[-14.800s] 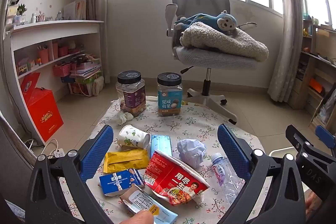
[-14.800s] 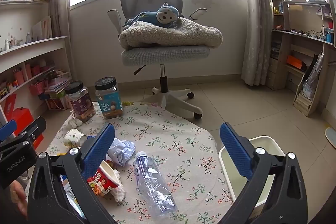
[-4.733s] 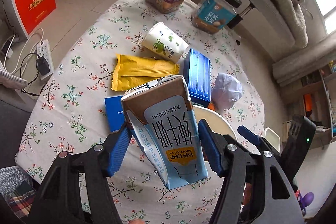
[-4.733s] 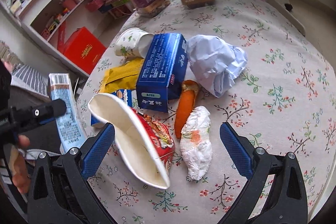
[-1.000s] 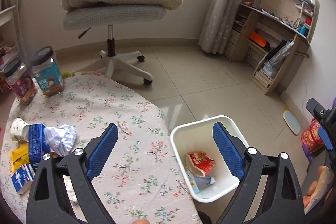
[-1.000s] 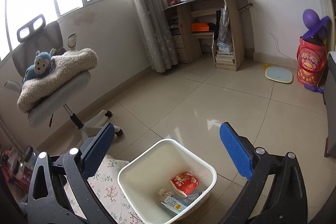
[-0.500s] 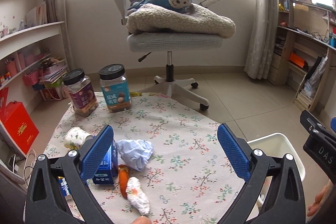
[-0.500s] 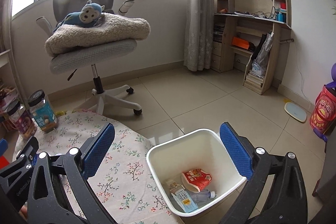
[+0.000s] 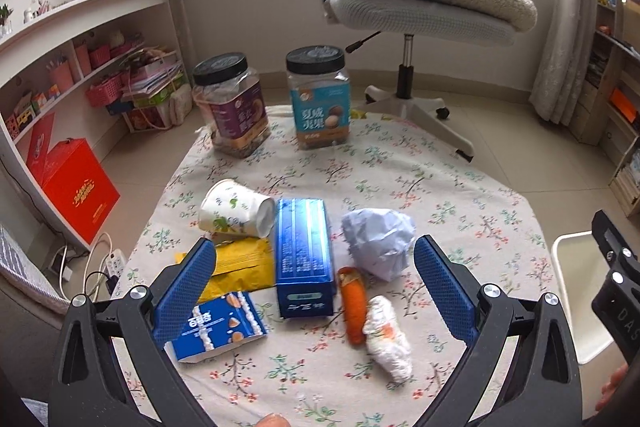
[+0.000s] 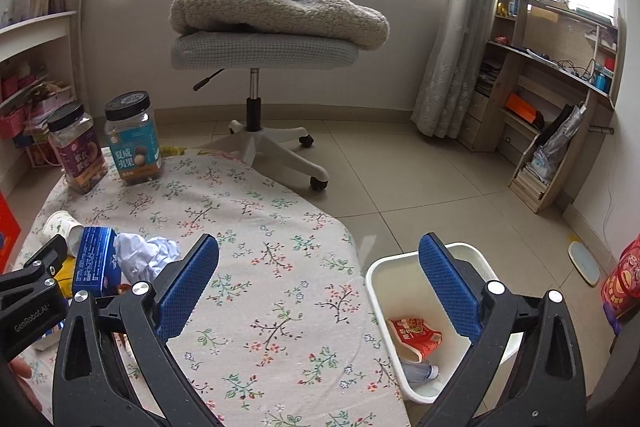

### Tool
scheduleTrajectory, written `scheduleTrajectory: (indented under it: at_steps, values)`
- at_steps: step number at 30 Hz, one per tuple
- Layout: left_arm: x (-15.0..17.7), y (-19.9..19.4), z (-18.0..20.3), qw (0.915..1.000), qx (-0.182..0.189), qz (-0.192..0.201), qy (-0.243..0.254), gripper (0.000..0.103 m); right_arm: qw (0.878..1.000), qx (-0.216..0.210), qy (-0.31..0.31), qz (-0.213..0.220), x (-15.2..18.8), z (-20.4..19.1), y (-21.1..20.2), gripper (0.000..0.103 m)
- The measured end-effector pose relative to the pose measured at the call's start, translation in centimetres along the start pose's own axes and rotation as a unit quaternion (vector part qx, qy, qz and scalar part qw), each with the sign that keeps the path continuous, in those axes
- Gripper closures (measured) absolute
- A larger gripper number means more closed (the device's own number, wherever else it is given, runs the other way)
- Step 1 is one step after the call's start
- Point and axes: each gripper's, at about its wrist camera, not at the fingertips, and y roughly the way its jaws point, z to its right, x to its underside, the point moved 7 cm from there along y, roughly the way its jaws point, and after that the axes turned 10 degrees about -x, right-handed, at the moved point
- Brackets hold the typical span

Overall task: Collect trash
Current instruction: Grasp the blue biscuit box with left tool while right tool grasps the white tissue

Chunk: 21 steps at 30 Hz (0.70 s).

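While litter lies grouped on the floral table [image 9: 460, 195], a blue box [image 9: 304, 255] sits centrally, paper cup [image 9: 236, 209] and yellow wrapper [image 9: 240, 267] to its left, crumpled paper [image 9: 380, 239], orange wrapper [image 9: 354, 301] and white wad [image 9: 388, 335] to its right. The left gripper [image 9: 312, 287] stands wide, empty, above them. The right gripper [image 10: 320, 287] is likewise spread, holding nothing. The bin [image 10: 400, 275] beside the table contains a red packet [image 10: 416, 335].

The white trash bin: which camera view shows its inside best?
The right wrist view: the white trash bin shows its open inside, holding a red wrapper. The left wrist view catches only its rim at the right edge.
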Motion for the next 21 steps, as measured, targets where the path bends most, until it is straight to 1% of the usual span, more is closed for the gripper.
scheduleTrajectory:
  at_steps: [2, 4, 5, 7, 10, 12, 13, 16, 18, 20, 21]
  values:
    - [0.5, 1.6, -1.0, 0.9993, -0.007, -0.024, 0.029, 0.007, 1.000, -0.013, -0.009, -0.010, 0.2, -1.2, 0.4, 0.007]
    - [1.1, 3.4, -1.5, 0.9946, -0.014, -0.052, 0.089, 0.007, 0.999, -0.027, -0.019, -0.022, 0.4, -2.3, 0.9, 0.007]
    - [1.6, 4.3, -1.7, 0.9904, -0.021, -0.065, 0.121, 0.007, 0.999, -0.034, -0.024, -0.030, 0.6, -2.8, 1.3, 0.007]
    - [3.1, 6.2, -2.4, 0.9783, -0.036, -0.096, 0.180, 0.007, 0.996, -0.055, -0.039, -0.057, 1.2, -4.1, 2.2, 0.007]
    - [5.7, 8.7, -3.2, 0.9601, -0.033, -0.152, 0.233, 0.007, 0.989, -0.088, -0.057, -0.102, 2.6, -5.7, 3.5, 0.007]
    - [6.9, 9.7, -3.7, 0.9498, -0.037, -0.169, 0.261, 0.007, 0.984, -0.114, -0.057, -0.127, 3.5, -6.6, 4.2, 0.007]
    - [7.6, 10.2, -3.7, 0.9447, -0.036, -0.176, 0.274, 0.007, 0.980, -0.128, -0.058, -0.138, 3.8, -7.1, 4.4, 0.007]
    - [9.1, 11.5, -3.9, 0.9355, -0.020, -0.203, 0.288, 0.007, 0.971, -0.151, -0.065, -0.171, 5.2, -8.3, 5.2, 0.007]
    - [9.9, 12.3, -3.8, 0.9328, 0.002, -0.219, 0.287, 0.007, 0.965, -0.164, -0.064, -0.195, 6.2, -8.9, 5.9, 0.007]
    - [10.5, 12.9, -3.9, 0.9303, 0.003, -0.218, 0.295, 0.007, 0.957, -0.176, -0.062, -0.222, 7.3, -9.5, 6.7, 0.007]
    - [10.6, 12.9, -3.9, 0.9313, 0.009, -0.215, 0.294, 0.007, 0.954, -0.179, -0.062, -0.233, 7.8, -9.7, 7.1, 0.007]
